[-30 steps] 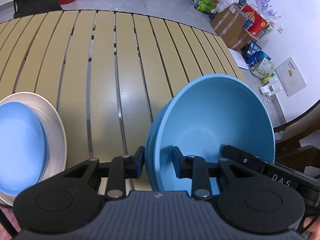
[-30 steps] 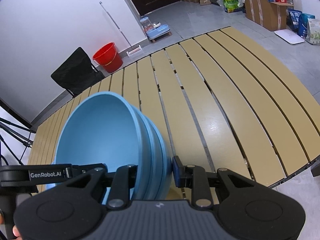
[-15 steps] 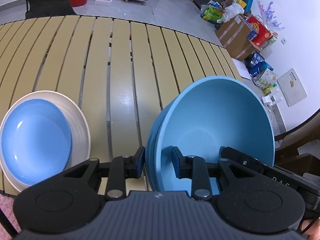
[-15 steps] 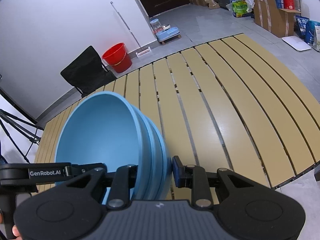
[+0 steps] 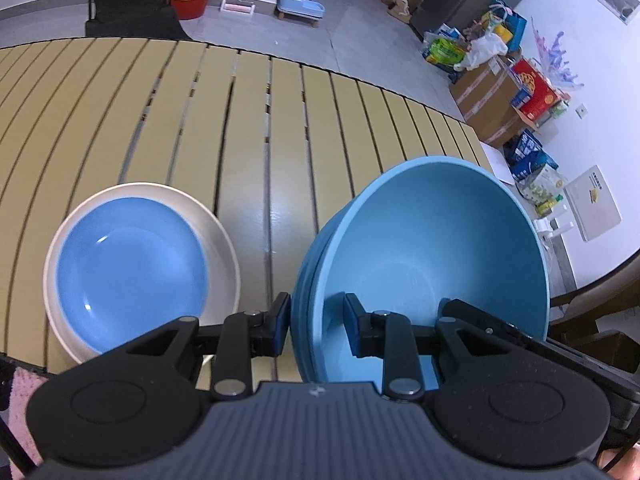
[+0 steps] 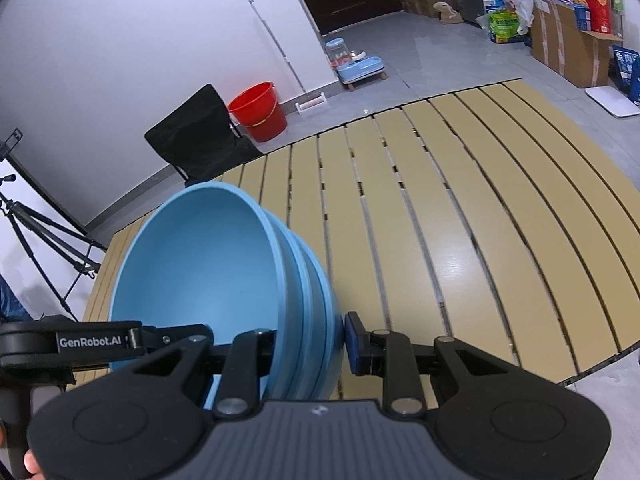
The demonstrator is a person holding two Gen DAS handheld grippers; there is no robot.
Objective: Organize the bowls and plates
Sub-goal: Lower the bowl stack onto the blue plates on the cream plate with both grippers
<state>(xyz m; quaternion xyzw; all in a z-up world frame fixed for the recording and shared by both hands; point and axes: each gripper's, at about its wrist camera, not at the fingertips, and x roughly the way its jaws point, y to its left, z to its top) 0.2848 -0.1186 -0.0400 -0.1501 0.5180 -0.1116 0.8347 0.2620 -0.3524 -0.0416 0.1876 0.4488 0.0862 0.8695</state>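
Sliding further into the left wrist view since a second ago: white plate (image 5: 224, 236) with blue plate (image 5: 132, 268) nested inside, now lying whole at lower left of that frame instead of cut off by its left edge. Rising off the slatted table (image 5: 248, 128) all the while: stack of blue bowls (image 5: 432, 264), tipped on edge, hollow facing the middle of the left wrist view.

Gripping the stack from two sides, both tongs narrowly parted. Left tongs (image 5: 316, 330) pinching the stacked rims at lower centre of the left wrist frame, one pad against the outer wall, the other inside the top bowl. Right tongs (image 6: 308, 340) clamping the opposite rim of the blue bowls (image 6: 200, 280) at lower centre of the right wrist view, one finger inside the hollow, the blue pad pressing the outside. Reaching in from the left edge of that frame, the other tool's black arm, lettered.

Standing beyond the table's far edge in the right wrist view: black chair (image 6: 196, 132), red bucket (image 6: 258, 110), tripod (image 6: 44, 236) at far left.
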